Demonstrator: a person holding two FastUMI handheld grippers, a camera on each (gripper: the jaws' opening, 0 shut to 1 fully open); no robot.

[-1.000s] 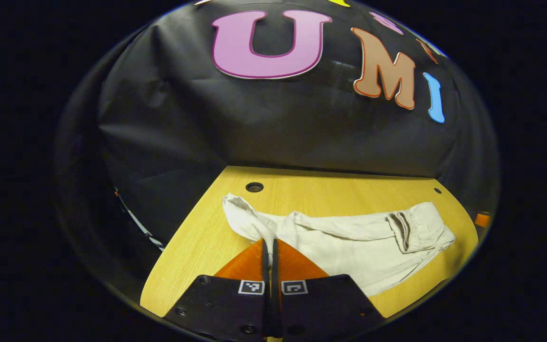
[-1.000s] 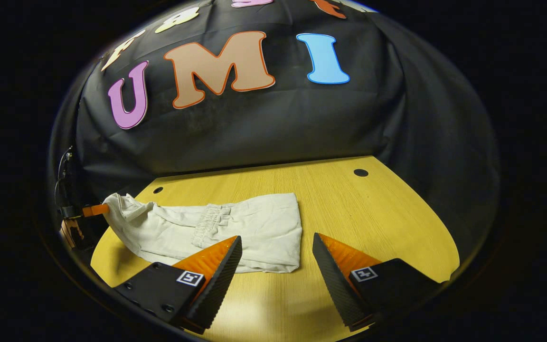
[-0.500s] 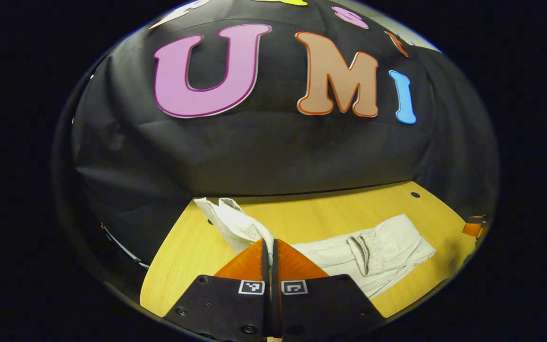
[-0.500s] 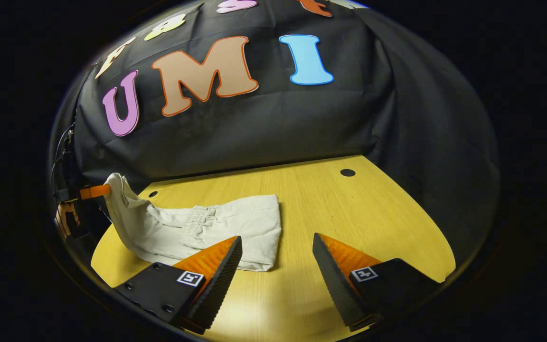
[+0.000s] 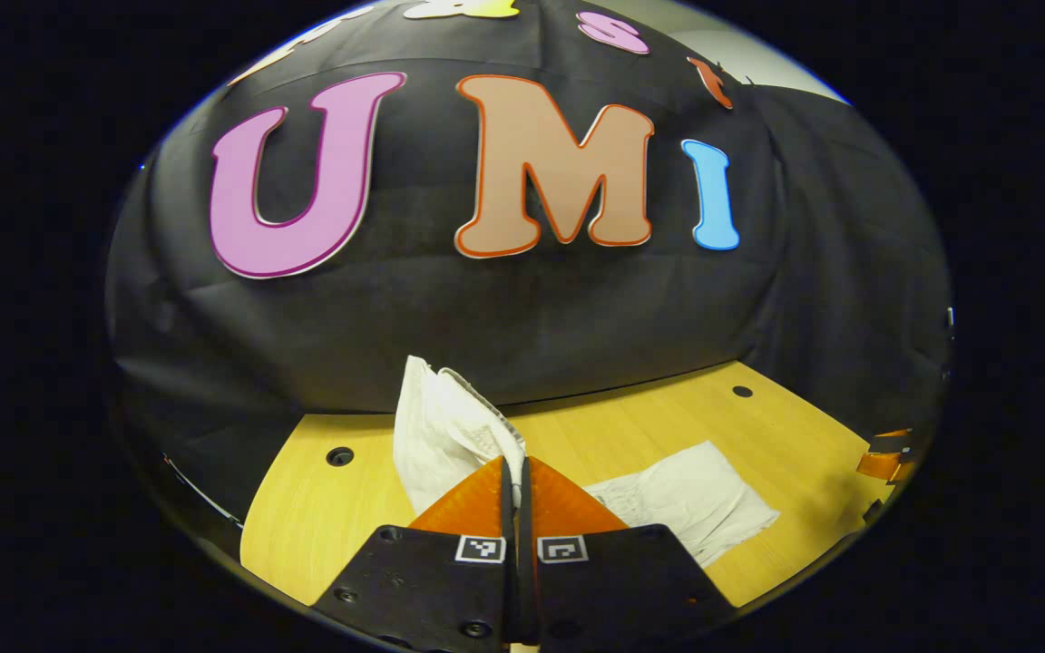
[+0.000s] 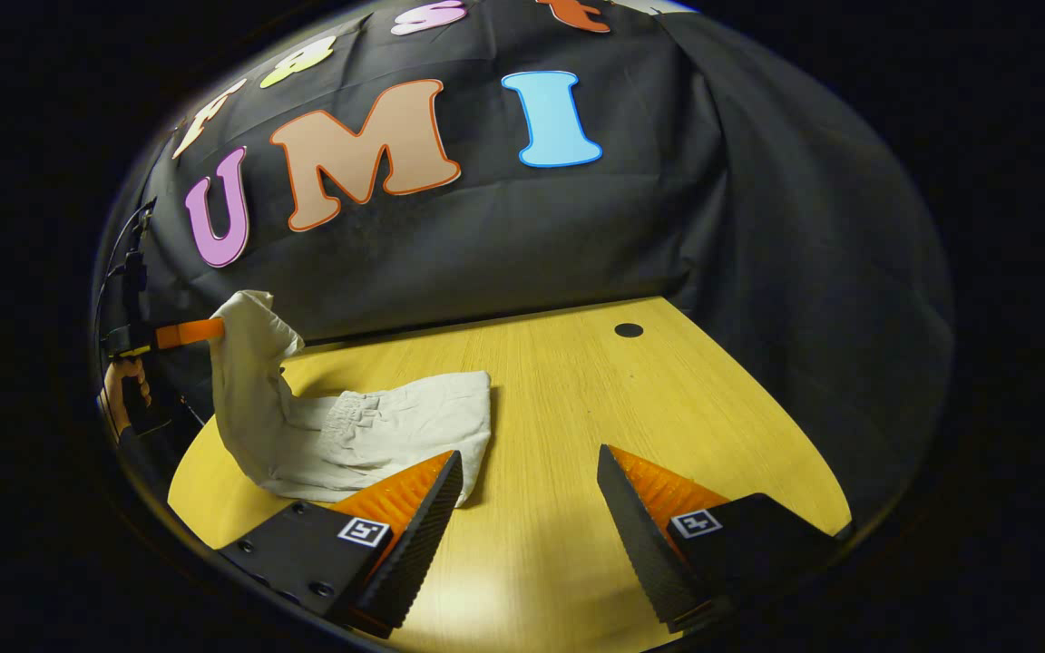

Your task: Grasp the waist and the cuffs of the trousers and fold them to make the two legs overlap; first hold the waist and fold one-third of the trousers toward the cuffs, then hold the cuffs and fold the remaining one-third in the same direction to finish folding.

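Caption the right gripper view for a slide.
Left gripper lifts one end of the trousers off the table; right gripper open nearby.

We're looking along the right gripper (image 6: 530, 494), its 2 fingers spread wide at 6 o'clock over the bare yellow table (image 6: 577, 399), nothing between them. The pale trousers (image 6: 368, 435) lie bunched at around 8 o'clock, touching the tabletop just behind our own left finger. Over at 9 o'clock the left gripper (image 6: 214, 330) has 1 end of the cloth pinched and lifted clear of the table, with a hand (image 6: 121, 385) below it.
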